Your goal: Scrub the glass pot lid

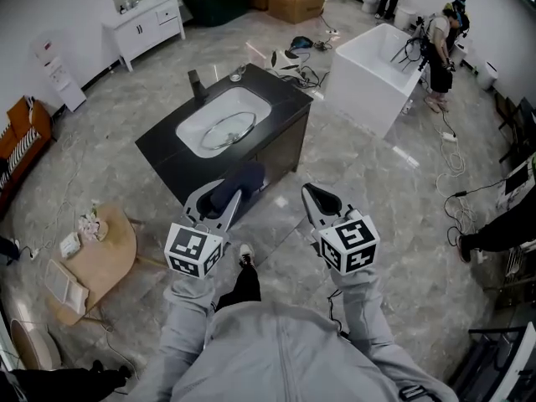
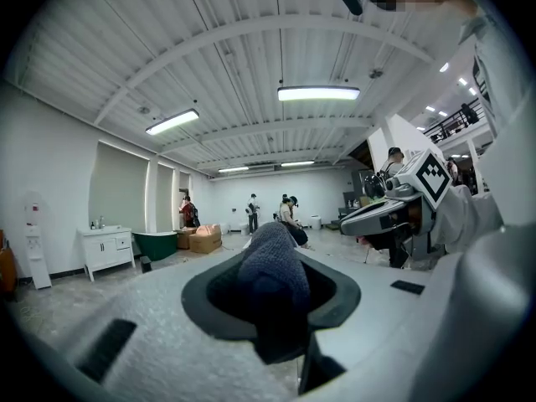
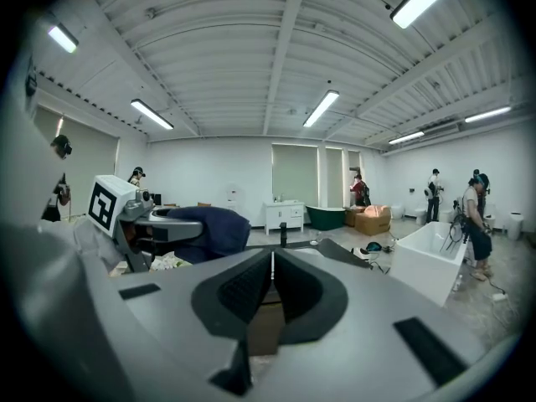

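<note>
The glass pot lid lies in the white sink of the black tabletop, on the far side of both grippers. The left gripper has its fingers clamped on a dark blue cloth. The right gripper has its fingers pressed together, with nothing between them.

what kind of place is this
Probably a bathroom-fixture showroom or mock-up hall: a freestanding black vanity with a white sink, a white bathtub and a dark green tub stand apart on one wide open floor.
</note>
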